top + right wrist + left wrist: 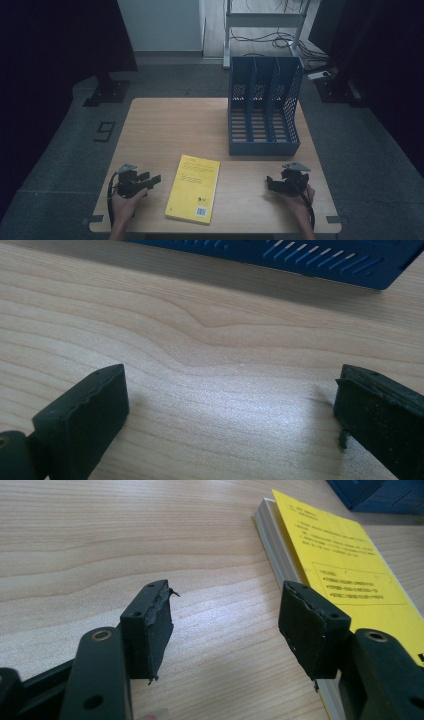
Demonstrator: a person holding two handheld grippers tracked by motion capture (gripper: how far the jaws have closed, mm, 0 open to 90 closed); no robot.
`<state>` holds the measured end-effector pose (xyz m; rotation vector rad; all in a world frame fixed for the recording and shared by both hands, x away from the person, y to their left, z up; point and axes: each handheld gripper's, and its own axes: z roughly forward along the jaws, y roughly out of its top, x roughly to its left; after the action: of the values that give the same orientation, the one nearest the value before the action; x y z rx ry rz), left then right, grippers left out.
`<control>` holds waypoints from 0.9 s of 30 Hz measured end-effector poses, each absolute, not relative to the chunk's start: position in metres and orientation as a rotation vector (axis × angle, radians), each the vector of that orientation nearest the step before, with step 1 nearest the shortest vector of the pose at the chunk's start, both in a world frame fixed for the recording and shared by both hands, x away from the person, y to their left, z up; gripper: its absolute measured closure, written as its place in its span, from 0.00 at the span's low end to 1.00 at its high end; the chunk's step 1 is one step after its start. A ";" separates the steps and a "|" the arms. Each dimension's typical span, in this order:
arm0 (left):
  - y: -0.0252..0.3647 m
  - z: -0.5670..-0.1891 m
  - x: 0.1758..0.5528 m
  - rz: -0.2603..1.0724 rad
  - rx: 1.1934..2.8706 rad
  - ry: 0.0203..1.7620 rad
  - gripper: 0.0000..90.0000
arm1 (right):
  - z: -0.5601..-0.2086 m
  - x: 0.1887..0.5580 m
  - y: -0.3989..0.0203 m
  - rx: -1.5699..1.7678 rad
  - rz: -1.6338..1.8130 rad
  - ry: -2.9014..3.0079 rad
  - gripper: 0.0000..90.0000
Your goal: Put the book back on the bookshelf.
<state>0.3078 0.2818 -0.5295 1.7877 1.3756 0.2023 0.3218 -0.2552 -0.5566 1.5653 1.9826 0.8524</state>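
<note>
Left hand-held gripper point(152, 178) and right hand-held gripper point(270, 181) both wide, empty, low over counter point(165, 125)
Yellow book point(194, 187) flat between them, just beside left; thin edge may slip; blue file rack point(263, 107) could get knocked

1. Left hand point(124, 202) grips the left gripper point(156, 178) low, jaws spread apart.
2. Right hand point(299, 200) holds the right gripper point(270, 182), jaws wide, tips probably pointing inward.
</note>
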 end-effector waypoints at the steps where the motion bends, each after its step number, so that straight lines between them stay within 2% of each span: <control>1: 0.282 -0.529 0.308 0.202 1.786 1.375 0.42 | -0.557 0.322 -0.255 1.568 0.851 1.978 0.01; 5: 0.283 -0.527 0.306 0.201 1.781 1.361 0.40 | -0.557 0.322 -0.255 1.571 0.852 1.973 0.02; 11: 0.284 -0.529 0.306 0.186 1.792 1.359 0.39 | -0.556 0.320 -0.256 1.591 0.857 1.931 0.09; 27: 0.290 -0.528 0.305 0.185 1.788 1.374 0.39 | -0.556 0.319 -0.257 1.595 0.851 1.911 0.14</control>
<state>0.3046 0.2897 -0.5282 1.7884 1.3737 0.1851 0.3190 -0.2569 -0.5555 1.5950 1.9109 0.8512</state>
